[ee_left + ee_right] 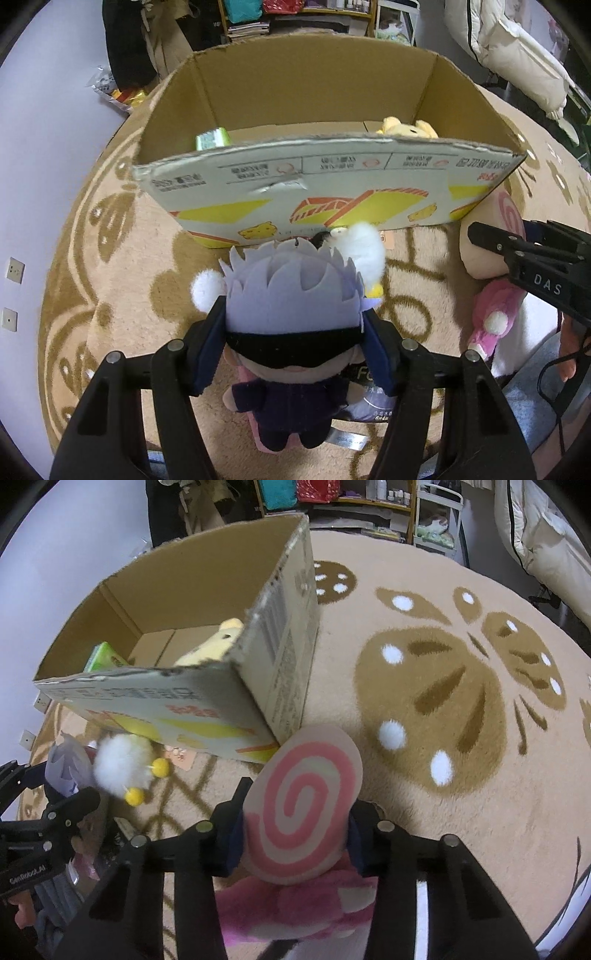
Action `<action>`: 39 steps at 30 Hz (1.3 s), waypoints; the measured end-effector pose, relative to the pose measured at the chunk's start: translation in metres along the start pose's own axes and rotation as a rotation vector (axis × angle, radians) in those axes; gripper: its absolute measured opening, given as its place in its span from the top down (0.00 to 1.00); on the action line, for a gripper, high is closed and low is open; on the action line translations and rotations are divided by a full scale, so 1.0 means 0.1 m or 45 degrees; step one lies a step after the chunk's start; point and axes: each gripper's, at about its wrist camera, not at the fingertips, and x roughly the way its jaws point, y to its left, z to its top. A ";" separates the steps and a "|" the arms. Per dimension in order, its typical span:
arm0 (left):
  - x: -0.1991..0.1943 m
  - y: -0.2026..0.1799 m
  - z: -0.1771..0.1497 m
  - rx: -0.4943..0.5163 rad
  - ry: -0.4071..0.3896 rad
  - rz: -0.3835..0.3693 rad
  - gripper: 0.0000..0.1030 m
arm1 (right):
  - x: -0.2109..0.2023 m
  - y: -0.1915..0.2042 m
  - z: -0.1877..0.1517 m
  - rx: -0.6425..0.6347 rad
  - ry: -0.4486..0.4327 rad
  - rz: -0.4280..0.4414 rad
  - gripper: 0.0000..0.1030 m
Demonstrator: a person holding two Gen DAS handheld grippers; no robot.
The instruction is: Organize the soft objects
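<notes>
A plush doll with lavender hair and a black blindfold hangs upright between the pads of my left gripper, which is shut on its head. My right gripper is shut on a round cushion with a pink spiral, just off the box corner. The open cardboard box stands on the rug right ahead of both grippers. Inside it lie a yellow plush and a green pack. A white fluffy toy with yellow balls lies by the box's near wall.
A pink plush lies under the right gripper on the beige patterned rug. A flat packet lies under the doll's feet. Shelves and white bedding stand beyond the rug.
</notes>
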 end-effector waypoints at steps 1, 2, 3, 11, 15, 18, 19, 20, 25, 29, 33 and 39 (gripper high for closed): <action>-0.02 0.01 0.00 -0.004 -0.007 -0.002 0.37 | -0.04 0.01 -0.01 -0.002 -0.013 0.003 0.57; -0.06 0.03 0.00 -0.010 -0.023 -0.016 0.37 | -0.06 0.02 -0.01 -0.003 -0.020 0.008 0.57; -0.08 0.03 -0.02 -0.013 -0.033 -0.023 0.37 | -0.09 0.02 0.00 -0.003 -0.026 0.013 0.59; -0.28 0.05 0.01 -0.036 -0.109 0.011 0.37 | -0.33 0.02 -0.01 0.029 -0.109 0.058 0.62; -0.40 0.12 0.02 -0.073 -0.158 0.021 0.37 | -0.42 0.05 0.00 0.016 -0.148 0.056 0.63; -0.50 0.18 0.03 -0.103 -0.205 0.040 0.37 | -0.49 0.06 0.01 0.022 -0.170 0.061 0.63; -0.52 0.20 0.04 -0.110 -0.218 0.046 0.37 | -0.52 0.07 0.01 0.018 -0.182 0.063 0.63; -0.57 0.22 0.05 -0.119 -0.235 0.056 0.37 | -0.55 0.08 0.01 0.014 -0.190 0.062 0.63; -0.65 0.32 0.08 -0.152 -0.272 0.070 0.37 | -0.66 0.10 0.00 0.012 -0.226 0.075 0.63; -0.68 0.35 0.10 -0.159 -0.293 0.078 0.37 | -0.67 0.09 0.01 0.016 -0.232 0.083 0.63; -0.69 0.34 0.10 -0.155 -0.298 0.076 0.37 | -0.62 0.05 0.02 0.034 -0.214 0.098 0.60; -0.68 0.29 0.09 -0.139 -0.295 0.088 0.37 | -0.55 0.00 0.08 0.068 -0.223 0.147 0.56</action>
